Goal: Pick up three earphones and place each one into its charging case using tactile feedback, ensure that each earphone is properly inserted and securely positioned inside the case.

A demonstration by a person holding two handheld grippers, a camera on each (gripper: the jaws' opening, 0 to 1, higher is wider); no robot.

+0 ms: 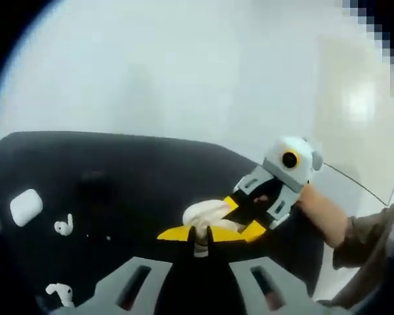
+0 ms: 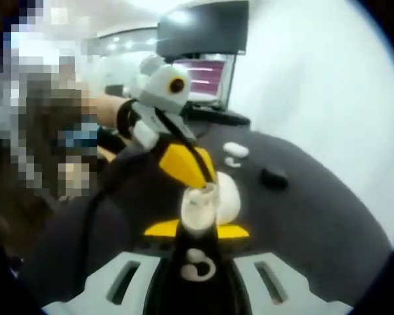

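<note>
I clamp left tongs (image 1: 201,244) on the open case (image 1: 207,215), steadying it; right tongs (image 2: 198,197) pinch the earphone (image 2: 200,191) above its socket.

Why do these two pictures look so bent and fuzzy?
Left gripper view: the fisheye lens bows the black table's edge, and a bright glare patch washes out the wall. Right gripper view: the nearby white case is soft and blurred, while the monitor glows.

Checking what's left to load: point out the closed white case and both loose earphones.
closed white case (image 1: 25,206): left gripper view, lid face.
upper earphone (image 1: 64,227): left gripper view, bud.
lower earphone (image 1: 60,293): left gripper view, stem.
</note>
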